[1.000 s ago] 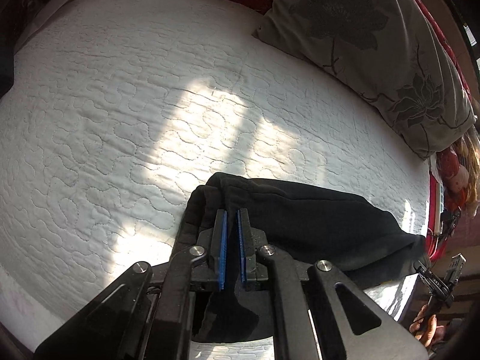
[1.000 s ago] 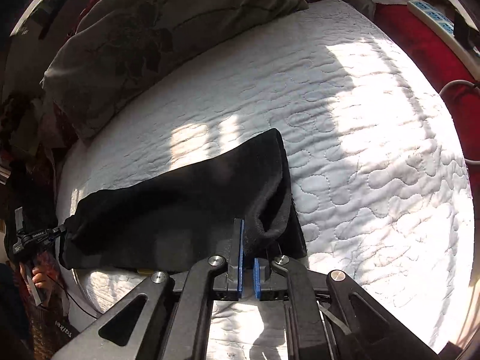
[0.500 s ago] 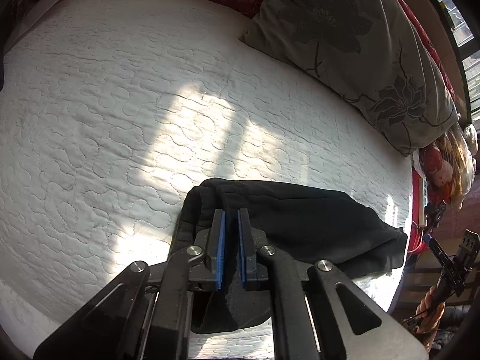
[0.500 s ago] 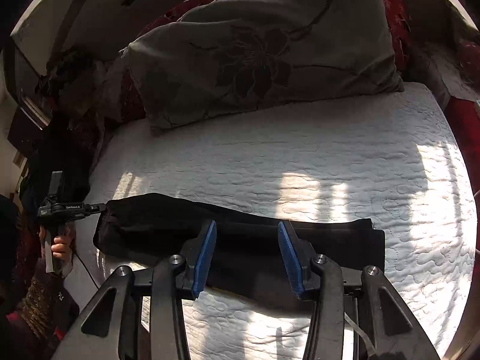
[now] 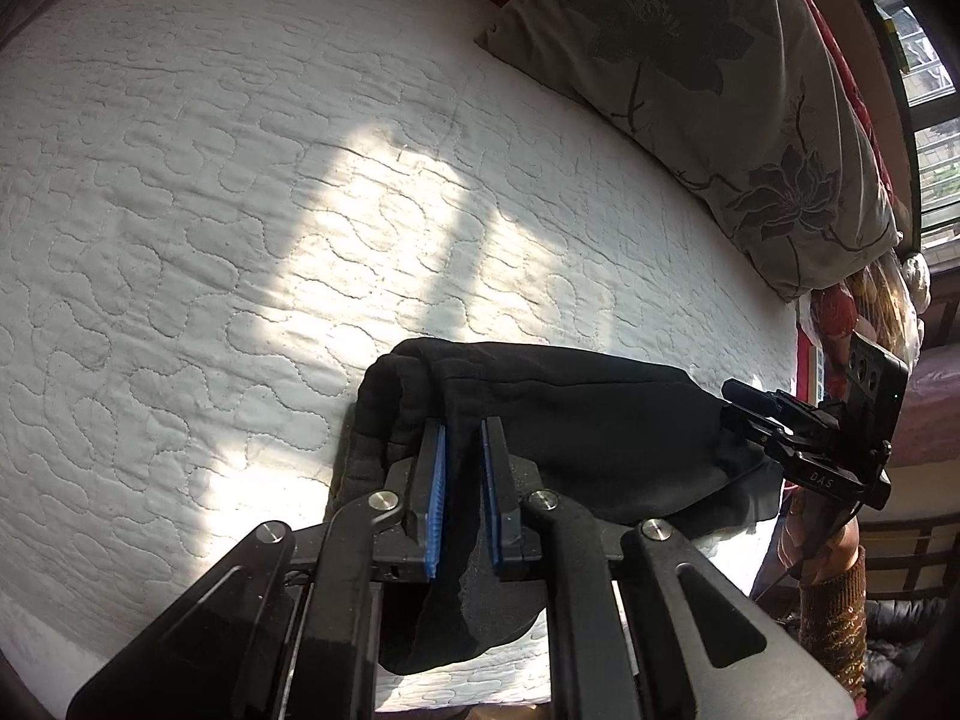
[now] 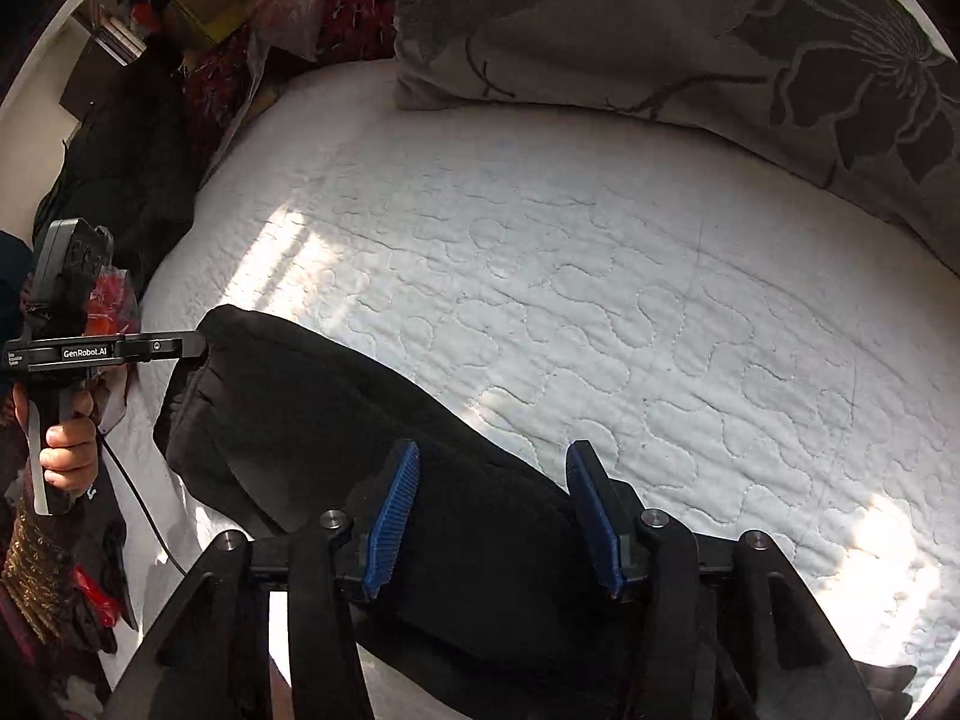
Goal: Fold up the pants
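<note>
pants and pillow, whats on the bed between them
Nothing: only bare white quilt lies between the black pants and the pillow; the right wrist view shows it, the left too.

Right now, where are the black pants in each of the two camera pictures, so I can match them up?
Left wrist view: the black pants lie bottom centre on the white quilt, one end clamped in the left gripper.
Right wrist view: the black pants run from left centre down to the bottom middle, under the opening right gripper.
Shared landmark: the floral pillow, top right in both.
</note>
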Demonstrator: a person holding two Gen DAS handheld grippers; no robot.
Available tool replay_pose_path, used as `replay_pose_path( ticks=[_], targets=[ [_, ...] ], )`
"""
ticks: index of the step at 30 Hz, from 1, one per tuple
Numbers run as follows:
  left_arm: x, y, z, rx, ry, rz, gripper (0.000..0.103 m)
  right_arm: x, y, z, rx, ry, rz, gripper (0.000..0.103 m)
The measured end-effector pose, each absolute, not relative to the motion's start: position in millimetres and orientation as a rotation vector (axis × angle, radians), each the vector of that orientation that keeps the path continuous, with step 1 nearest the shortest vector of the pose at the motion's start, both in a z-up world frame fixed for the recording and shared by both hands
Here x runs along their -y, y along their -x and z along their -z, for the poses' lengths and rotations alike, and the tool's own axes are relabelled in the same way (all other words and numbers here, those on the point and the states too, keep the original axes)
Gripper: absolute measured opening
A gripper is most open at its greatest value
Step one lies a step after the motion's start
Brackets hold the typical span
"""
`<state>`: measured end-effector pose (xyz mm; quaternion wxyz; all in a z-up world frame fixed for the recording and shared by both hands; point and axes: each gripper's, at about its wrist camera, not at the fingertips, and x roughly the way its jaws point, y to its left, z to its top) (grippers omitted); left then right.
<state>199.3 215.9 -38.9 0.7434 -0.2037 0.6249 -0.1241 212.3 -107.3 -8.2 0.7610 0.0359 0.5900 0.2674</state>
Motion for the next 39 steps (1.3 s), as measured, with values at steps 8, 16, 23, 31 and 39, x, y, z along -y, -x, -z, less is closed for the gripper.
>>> replay_pose_path(
  ticks=[8,16,23,31,39],
  targets=[
    [-201,-194,37,-1.338,0.422,0.32,0.031,73,-199,9,-1.262,0.118,-0.621,0.029],
    [-181,-204,3,-1.184,0.227,0.24,0.004,66,-197,-15,-1.131,0.193,-0.52,0.006],
    [-179,-216,33,-1.266,0.09,0.194,0.005,70,-215,9,-1.174,0.115,-0.472,0.008],
    [-228,-198,-1,-1.232,0.26,0.236,0.013,103,-195,-29,-1.089,-0.058,-0.45,0.038],
    [-220,-139,14,-1.326,0.313,0.308,0.013,220,-113,-56,-1.061,-0.22,-0.259,0.045]
  ],
)
